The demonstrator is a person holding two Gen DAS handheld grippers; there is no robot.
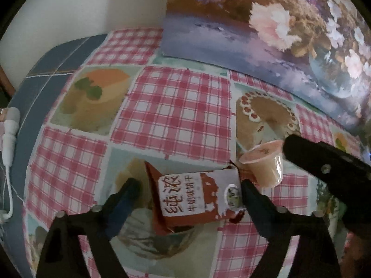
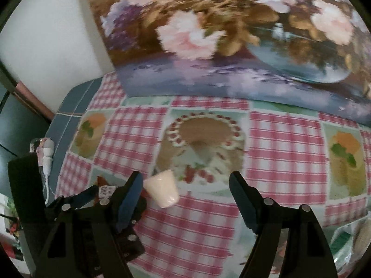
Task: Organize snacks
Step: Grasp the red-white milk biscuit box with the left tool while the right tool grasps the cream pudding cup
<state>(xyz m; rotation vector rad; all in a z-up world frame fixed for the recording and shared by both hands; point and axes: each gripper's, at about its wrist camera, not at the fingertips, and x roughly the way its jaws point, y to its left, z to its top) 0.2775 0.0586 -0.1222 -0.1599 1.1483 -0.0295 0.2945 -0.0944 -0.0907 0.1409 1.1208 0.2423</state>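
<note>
A brown and white biscuit packet (image 1: 197, 197) with Chinese print lies between the fingers of my left gripper (image 1: 189, 186). The jaws are wide open, the right finger touching the packet's end. A small jelly cup (image 1: 264, 164) with a pink foil lid lies tipped on its side just right of the packet. In the right wrist view the jelly cup (image 2: 163, 191) lies beside the left finger of my right gripper (image 2: 186, 185), which is open and empty. The other gripper's fingers (image 2: 85, 197) and a bit of the packet (image 2: 105, 190) show at the lower left.
The table has a pink checked cloth with cake pictures (image 1: 171, 106). A flower painting (image 2: 231, 34) leans at the back. A white cable and plug (image 1: 10, 125) lie at the left table edge. A plastic-wrapped item (image 2: 357, 238) sits at the far right.
</note>
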